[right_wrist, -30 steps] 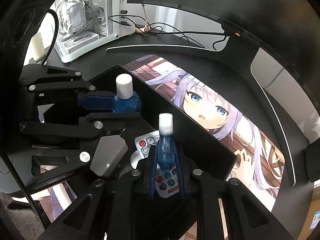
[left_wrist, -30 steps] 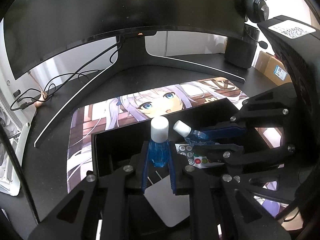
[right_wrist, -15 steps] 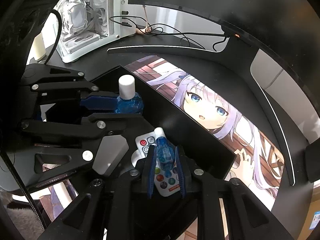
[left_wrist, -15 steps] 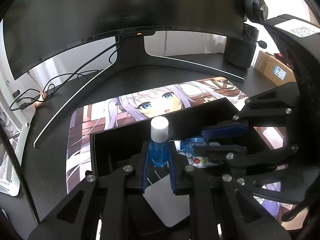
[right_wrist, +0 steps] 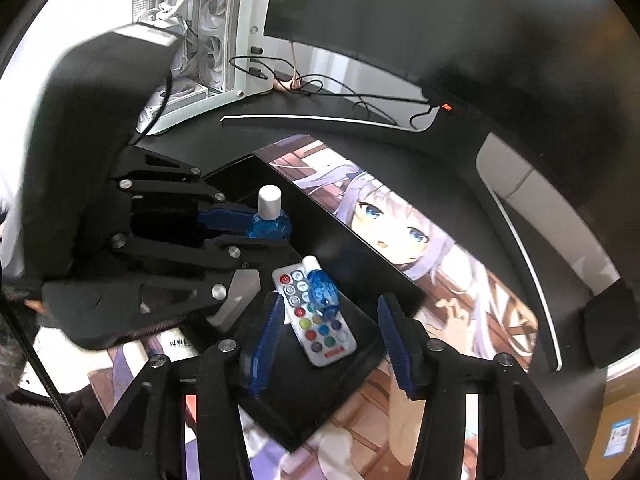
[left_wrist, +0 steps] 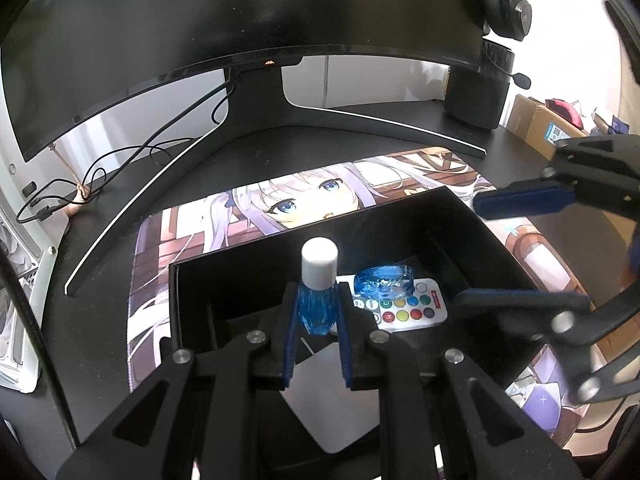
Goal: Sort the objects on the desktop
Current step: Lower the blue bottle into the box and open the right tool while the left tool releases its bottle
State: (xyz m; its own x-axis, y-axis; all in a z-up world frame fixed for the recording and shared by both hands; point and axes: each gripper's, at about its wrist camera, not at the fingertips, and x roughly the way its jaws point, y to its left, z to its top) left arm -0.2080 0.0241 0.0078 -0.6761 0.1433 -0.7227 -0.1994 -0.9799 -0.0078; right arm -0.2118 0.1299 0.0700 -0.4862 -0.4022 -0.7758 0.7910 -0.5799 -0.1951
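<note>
1. the left tool point(left_wrist: 316, 312) is clamped on an upright blue bottle point(left_wrist: 316, 306) (white cap up), held over the black box point(left_wrist: 496, 248).
2. the right tool point(right_wrist: 332, 336) has just been opening; its jaws stand apart with nothing between them.
3. a second blue bottle point(right_wrist: 322, 290) lies on its side on the remote point(right_wrist: 316, 316) inside the box.
4. the box sits on the printed mat point(left_wrist: 280, 204) on the worktop point(left_wrist: 248, 160).

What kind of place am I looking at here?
Most likely a home computer desk: a curved monitor, a white PC tower with fans, a headset hung up, and an illustrated desk mat.
</note>
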